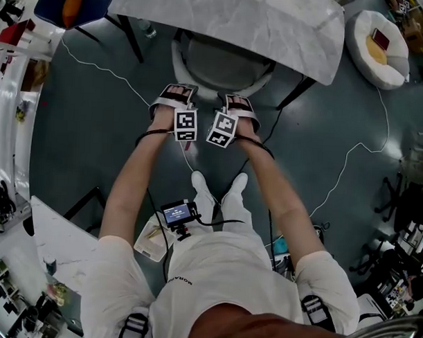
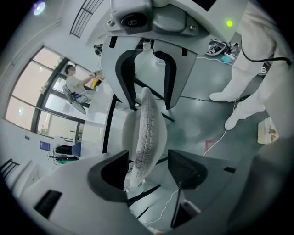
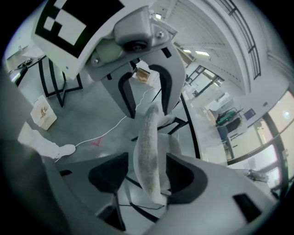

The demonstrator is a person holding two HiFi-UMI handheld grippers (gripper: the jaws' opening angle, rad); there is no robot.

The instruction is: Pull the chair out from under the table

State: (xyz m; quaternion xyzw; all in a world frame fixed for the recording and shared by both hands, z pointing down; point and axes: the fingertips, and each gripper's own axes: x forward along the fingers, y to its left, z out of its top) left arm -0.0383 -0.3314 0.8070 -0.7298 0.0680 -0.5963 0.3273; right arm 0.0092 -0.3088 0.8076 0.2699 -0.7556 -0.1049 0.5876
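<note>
The chair (image 1: 222, 65) has a grey seat and a white curved back, and it is tucked under the white table (image 1: 230, 20). Both grippers hang over the top rim of the chair back. In the head view my left gripper (image 1: 174, 95) and right gripper (image 1: 240, 103) sit side by side on that rim. In the left gripper view the padded back edge (image 2: 147, 133) runs between the jaws of my left gripper (image 2: 148, 172), with gaps on both sides. In the right gripper view the same edge (image 3: 149, 147) lies between the wide jaws of my right gripper (image 3: 147, 178), close to one pad.
Black table legs (image 1: 133, 41) stand on either side of the chair. White cables (image 1: 350, 163) trail over the dark floor. A round white cushion (image 1: 378, 46) lies at the far right. A second white table (image 1: 63, 243) is at the near left, and my own feet (image 1: 221, 193) are just behind the grippers.
</note>
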